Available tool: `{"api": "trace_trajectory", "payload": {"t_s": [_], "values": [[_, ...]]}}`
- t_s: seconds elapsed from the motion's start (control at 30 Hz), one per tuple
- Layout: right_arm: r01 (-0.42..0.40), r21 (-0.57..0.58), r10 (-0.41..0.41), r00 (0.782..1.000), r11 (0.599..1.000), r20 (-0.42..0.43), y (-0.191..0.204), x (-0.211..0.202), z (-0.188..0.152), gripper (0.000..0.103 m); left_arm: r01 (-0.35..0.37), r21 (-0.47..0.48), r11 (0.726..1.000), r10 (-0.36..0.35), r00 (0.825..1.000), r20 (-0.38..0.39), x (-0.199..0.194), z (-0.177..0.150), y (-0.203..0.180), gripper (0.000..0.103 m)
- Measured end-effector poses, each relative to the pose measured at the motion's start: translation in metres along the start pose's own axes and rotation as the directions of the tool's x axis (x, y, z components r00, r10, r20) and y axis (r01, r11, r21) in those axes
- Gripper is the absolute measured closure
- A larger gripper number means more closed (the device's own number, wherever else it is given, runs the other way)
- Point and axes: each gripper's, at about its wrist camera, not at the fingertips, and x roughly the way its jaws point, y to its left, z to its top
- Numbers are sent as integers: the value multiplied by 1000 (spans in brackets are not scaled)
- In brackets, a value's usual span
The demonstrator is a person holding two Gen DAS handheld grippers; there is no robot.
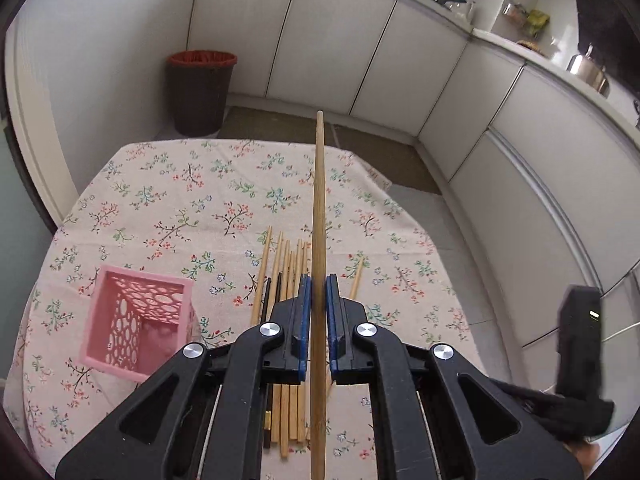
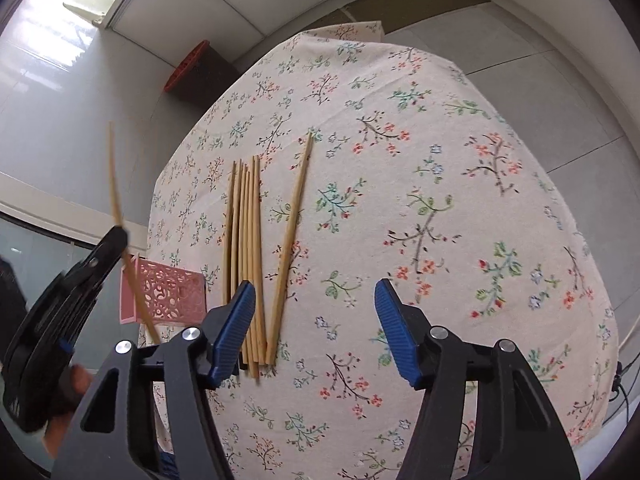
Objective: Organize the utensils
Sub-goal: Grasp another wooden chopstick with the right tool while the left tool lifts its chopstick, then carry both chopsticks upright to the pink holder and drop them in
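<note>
My left gripper (image 1: 319,285) is shut on a wooden chopstick (image 1: 319,216) and holds it above the table, pointing away from me. It also shows in the right wrist view (image 2: 116,196), lifted at the left. Several wooden chopsticks (image 1: 289,268) and a dark one (image 1: 267,294) lie in a row on the floral tablecloth (image 1: 192,200) under the gripper. In the right wrist view the row (image 2: 248,248) lies ahead, with one chopstick (image 2: 292,232) slanted apart. A pink perforated holder (image 1: 138,324) stands to the left, empty. My right gripper (image 2: 315,312) is open and empty above the cloth.
A dark waste bin with a red liner (image 1: 200,92) stands on the floor beyond the table. White cabinets (image 1: 360,52) run along the back and right. The right gripper's body (image 1: 580,344) shows at the right edge of the left wrist view.
</note>
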Motion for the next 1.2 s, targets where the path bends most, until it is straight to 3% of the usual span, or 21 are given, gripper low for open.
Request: {"api": "trace_trajectory", "payload": {"t_s": [0.1, 0.23, 0.37, 0.43, 0.53, 0.57, 0.67, 0.73, 0.8, 0.87, 0.93, 1.03, 1.13, 1.2], "values": [[34, -32, -36, 997, 999, -66, 15, 31, 22, 54, 17, -3, 1000, -17, 995, 94, -40, 2, 11, 96], [71, -46, -77, 989, 996, -129, 35, 68, 32, 60, 8, -48, 999, 2, 982, 191, -63, 5, 39, 96], [165, -101, -178, 975, 981, -132, 55, 91, 40, 63, 22, -103, 994, 0, 978, 209, -65, 9, 59, 96], [213, -112, -227, 963, 971, -141, 59, 103, 40, 70, 22, -105, 994, 3, 972, 235, -68, 10, 64, 96], [325, -189, -343, 936, 927, -75, 69, 108, 35, 85, 41, -109, 993, -13, 969, 248, -73, 11, 66, 96], [324, -190, -340, 938, 927, -59, 70, 107, 34, 92, 37, -103, 994, -10, 968, 252, -73, 11, 66, 96], [268, -153, -277, 960, 951, -39, 68, 94, 33, 96, 22, -93, 995, 3, 964, 266, -74, 12, 70, 96], [249, -164, -247, 968, 954, 35, 76, 73, 32, 96, 21, -106, 994, 9, 962, 274, -75, 13, 78, 96], [183, -193, -164, 980, 964, 109, 91, 50, 31, 96, 21, -121, 992, 14, 959, 282, -76, 15, 85, 96], [124, -236, -76, 976, 964, 203, 111, 23, 28, 96, 3, -125, 992, 34, 955, 295, -77, 18, 91, 96], [89, -292, 5, 951, 952, 308, 135, 1, 20, 96, -7, -132, 991, 48, 948, 314, -77, 19, 96, 96], [94, -371, 87, 893, 924, 442, 162, -30, 7, 96, -9, -150, 989, 59, 940, 335, -74, 22, 105, 96], [59, -421, 184, 838, 905, 514, 176, -49, -2, 96, -7, -149, 989, 61, 929, 366, -69, 22, 106, 96], [21, -437, 236, 818, 899, 524, 179, -55, -6, 96, -36, -133, 991, 85, 916, 393, -66, 21, 102, 96]]}}
